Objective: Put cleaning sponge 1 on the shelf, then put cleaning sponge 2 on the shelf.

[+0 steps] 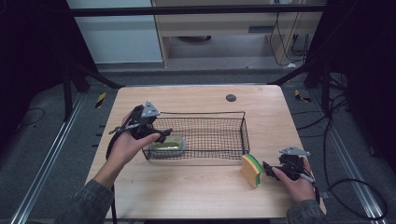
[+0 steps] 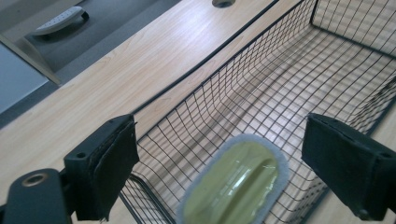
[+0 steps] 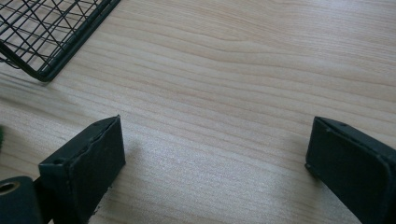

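Note:
A black wire basket stands on the wooden table. In its front left corner lies an olive-green oval pad with a grey rim. My left gripper hovers over that corner, jaws wide apart. In the left gripper view the pad sits below and between the jaws of the left gripper, which do not touch it, inside the basket. A yellow and green sponge stands on edge right of the basket. My right gripper rests just right of it, open, with bare wood between its jaws.
A dark round grommet sits near the table's far edge. The basket's corner lies ahead and to the left in the right gripper view. Cables trail on the floor to the right of the table.

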Available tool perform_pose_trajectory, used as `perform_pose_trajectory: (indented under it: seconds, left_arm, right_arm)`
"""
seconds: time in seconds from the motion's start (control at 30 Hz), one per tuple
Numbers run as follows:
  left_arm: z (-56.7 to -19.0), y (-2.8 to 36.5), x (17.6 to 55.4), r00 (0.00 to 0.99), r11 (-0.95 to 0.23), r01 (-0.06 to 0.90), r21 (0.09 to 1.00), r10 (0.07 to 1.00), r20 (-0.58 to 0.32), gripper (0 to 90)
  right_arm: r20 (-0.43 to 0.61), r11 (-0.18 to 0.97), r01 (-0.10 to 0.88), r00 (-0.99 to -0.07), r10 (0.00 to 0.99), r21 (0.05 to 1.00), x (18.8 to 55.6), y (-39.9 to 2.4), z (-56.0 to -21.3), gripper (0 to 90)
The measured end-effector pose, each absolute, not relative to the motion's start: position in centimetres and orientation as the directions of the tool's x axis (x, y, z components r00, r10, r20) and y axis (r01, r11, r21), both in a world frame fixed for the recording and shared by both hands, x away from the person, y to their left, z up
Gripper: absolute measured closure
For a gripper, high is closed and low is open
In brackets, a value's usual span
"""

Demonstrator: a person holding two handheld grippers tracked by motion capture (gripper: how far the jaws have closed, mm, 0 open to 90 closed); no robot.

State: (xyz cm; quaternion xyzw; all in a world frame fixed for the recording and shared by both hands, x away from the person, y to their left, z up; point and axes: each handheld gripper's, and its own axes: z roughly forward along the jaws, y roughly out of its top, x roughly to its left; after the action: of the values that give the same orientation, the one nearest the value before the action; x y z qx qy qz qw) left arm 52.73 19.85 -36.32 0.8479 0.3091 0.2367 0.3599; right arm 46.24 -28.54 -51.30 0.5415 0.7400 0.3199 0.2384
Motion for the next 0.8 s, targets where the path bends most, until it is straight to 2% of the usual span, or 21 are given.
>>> perform_pose_trajectory:
  seconds: [0.13,0.17,0.23,0.37,0.5,0.6,0.8]
  left_arm:
    - [-37.1,21.5,51.0,0.645,-0.506,0.366,0.781,0.743,0.179,5.3]
    - [-37.5,22.2,50.3,0.608,-0.457,0.368,0.81,0.777,0.162,4.7]
    - [-38.5,23.3,49.1,0.577,-0.399,0.373,0.838,0.807,0.128,4.0]
    - [-40.9,25.2,47.0,0.548,-0.351,0.386,0.853,0.831,0.094,2.3]
    - [-42.8,26.4,45.3,0.508,-0.374,0.415,0.83,0.852,0.13,2.7]
    - [-44.0,26.8,44.6,0.508,-0.429,0.42,0.8,0.841,0.185,2.9]
    - [-46.0,27.2,44.9,0.523,-0.44,0.491,0.752,0.839,0.149,3.0]
  right_arm:
    - [-0.002,0.206,0.651,-0.3,0.954,0.731,46.2,-28.6,-51.3,4.8]
    - [-0.003,0.206,0.652,-0.299,0.954,0.73,46.2,-28.6,-51.3,5.1]
    - [-0.001,0.21,0.665,-0.3,0.954,0.717,46.2,-28.7,-50.8,10.8]
    - [-0.01,0.195,0.628,-0.286,0.958,0.754,45.4,-28.9,-49.4,13.8]
    - [-0.018,0.215,0.65,-0.297,0.955,0.729,44.3,-28.6,-48.1,20.0]
    - [-0.031,0.258,0.696,-0.321,0.947,0.67,43.1,-28.1,-47.5,23.3]
    - [-0.026,0.284,0.743,-0.338,0.941,0.606,41.2,-27.1,-46.5,25.0]
